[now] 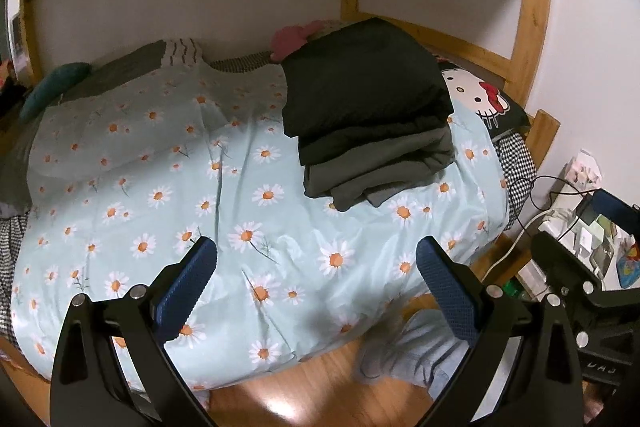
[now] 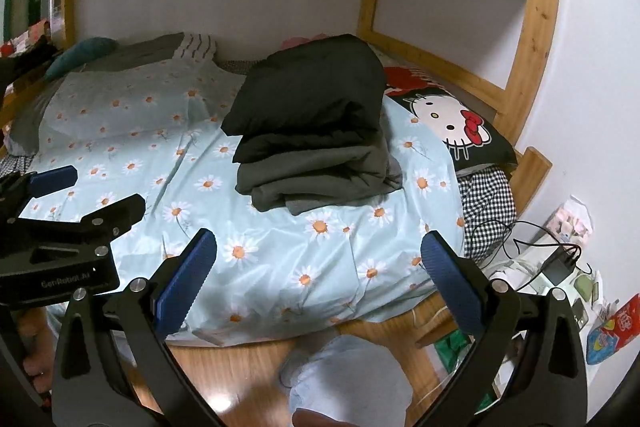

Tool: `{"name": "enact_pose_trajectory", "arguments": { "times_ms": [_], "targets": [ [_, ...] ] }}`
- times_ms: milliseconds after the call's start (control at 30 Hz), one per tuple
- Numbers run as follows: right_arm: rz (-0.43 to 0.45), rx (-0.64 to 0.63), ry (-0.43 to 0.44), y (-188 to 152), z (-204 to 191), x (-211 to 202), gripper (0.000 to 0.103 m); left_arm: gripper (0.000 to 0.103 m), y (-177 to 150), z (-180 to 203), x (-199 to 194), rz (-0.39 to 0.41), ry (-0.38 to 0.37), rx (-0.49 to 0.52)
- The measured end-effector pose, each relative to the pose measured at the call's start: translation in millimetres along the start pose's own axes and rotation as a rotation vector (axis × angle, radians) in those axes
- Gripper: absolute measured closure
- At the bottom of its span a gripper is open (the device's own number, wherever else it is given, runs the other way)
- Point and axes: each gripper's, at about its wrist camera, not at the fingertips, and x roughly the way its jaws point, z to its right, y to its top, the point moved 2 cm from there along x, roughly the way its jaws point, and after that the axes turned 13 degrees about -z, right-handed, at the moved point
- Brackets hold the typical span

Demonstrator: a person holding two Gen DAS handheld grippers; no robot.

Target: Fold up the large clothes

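A stack of folded dark clothes (image 1: 368,115), black on top and grey below, lies on the daisy-print bed sheet (image 1: 224,195) at the bed's right side; it also shows in the right wrist view (image 2: 316,135). My left gripper (image 1: 316,267) is open and empty, held over the bed's near edge, well short of the stack. My right gripper (image 2: 318,259) is open and empty, also near the bed's front edge. The right gripper's body shows at the right of the left wrist view (image 1: 580,267); the left gripper's body shows at the left of the right wrist view (image 2: 60,227).
A Hello Kitty pillow (image 2: 452,127) lies right of the stack. Wooden bunk frame posts (image 2: 532,39) stand at the right. A checked sheet (image 2: 484,203), cables, a charger (image 2: 560,267) and clutter sit by the bed's right corner. Folded bedding (image 1: 120,67) lies at the back left. Wooden floor (image 1: 320,387) lies below.
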Motion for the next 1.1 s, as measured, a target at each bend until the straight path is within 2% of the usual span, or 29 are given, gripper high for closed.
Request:
{"name": "enact_pose_trajectory", "arguments": {
  "times_ms": [300, 600, 800, 900, 1100],
  "targets": [
    [-0.003, -0.001, 0.002, 0.7, -1.4, 2.3, 0.003, 0.004, 0.1, 0.7, 4.7, -0.015, -0.002, 0.010],
    [-0.006, -0.002, 0.006, 1.5, -2.5, 2.7, 0.003, 0.004, 1.3, -1.7, 4.9, -0.019, -0.048, 0.005],
    [-0.005, 0.007, 0.004, 0.6, -1.5, 4.2, 0.003, 0.004, 1.6, -4.7, 1.0, 0.003, -0.008, -0.004],
    [-0.004, 0.007, 0.004, -0.4, -1.0, 4.1, 0.003, 0.004, 0.6, -4.1, 4.9, -0.039, 0.018, -0.004],
    [0.000, 0.016, 0.001, -2.3, 1.5, 3.1, 0.003, 0.004, -0.4, -3.9, 3.2, -0.027, 0.018, 0.000]
  ]
}}
